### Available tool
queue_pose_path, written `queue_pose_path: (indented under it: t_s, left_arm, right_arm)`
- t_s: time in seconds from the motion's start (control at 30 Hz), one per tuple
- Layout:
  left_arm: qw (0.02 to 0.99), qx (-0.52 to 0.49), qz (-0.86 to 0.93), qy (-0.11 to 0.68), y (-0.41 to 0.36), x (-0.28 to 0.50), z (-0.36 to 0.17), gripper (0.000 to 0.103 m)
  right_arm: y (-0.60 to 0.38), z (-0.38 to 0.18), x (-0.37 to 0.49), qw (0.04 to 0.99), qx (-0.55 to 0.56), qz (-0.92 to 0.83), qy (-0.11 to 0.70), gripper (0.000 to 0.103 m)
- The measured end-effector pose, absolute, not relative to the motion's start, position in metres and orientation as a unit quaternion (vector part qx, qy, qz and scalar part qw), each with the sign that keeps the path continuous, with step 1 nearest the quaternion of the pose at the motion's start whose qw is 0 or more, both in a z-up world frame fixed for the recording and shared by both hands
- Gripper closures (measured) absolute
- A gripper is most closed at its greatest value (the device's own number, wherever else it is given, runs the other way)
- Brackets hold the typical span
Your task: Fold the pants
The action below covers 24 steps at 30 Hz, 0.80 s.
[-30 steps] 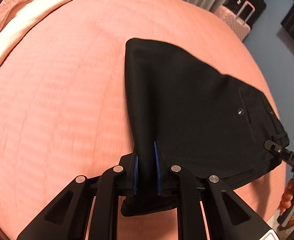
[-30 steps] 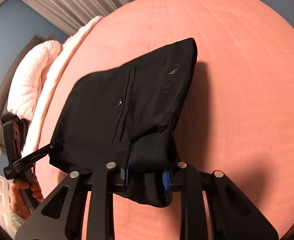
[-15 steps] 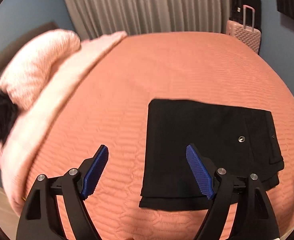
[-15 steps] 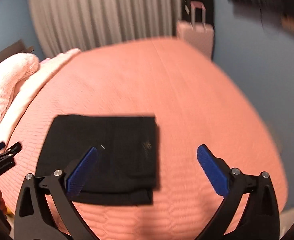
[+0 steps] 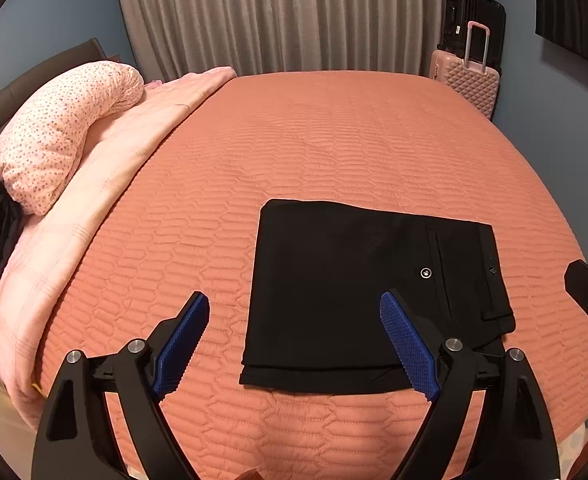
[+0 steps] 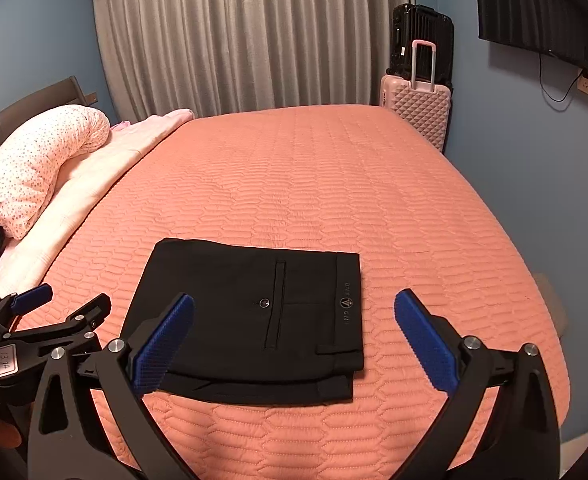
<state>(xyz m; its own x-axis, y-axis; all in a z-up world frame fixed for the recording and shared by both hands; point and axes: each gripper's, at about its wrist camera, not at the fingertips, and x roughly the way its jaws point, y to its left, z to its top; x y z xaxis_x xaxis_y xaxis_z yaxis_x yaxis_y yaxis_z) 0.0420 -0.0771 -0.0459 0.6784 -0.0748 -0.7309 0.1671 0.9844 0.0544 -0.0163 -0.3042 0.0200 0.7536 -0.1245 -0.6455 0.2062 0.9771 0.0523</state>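
Observation:
The black pants (image 5: 358, 292) lie folded into a flat rectangle on the salmon quilted bed (image 5: 334, 140), back pocket and button facing up; they also show in the right wrist view (image 6: 254, 316). My left gripper (image 5: 296, 340) is open and empty, held above the bed near the fold's front left edge. My right gripper (image 6: 294, 340) is open and empty, held above the fold's front right edge. The left gripper also shows at the left of the right wrist view (image 6: 54, 316).
A spotted pink pillow (image 5: 62, 132) and a pale pink blanket (image 5: 94, 200) lie along the bed's left side. A pink suitcase (image 6: 416, 112) and a black suitcase (image 6: 420, 40) stand at the far right corner by the grey curtain (image 6: 254, 32).
Both grippers let go of the pants, opened wide and pulled back and up. The pants now lie flat and folded on the bed.

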Motion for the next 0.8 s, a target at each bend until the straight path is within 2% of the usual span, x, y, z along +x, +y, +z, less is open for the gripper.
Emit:
queue_pose_path:
  t_s: [0.8]
  left_arm:
    - [0.918, 0.047, -0.051, 0.390, -0.067, 0.012, -0.043, 0.017]
  right_arm:
    - [-0.271, 0.026, -0.033, 0.936, 0.044, -0.076, 0.341, 0.005]
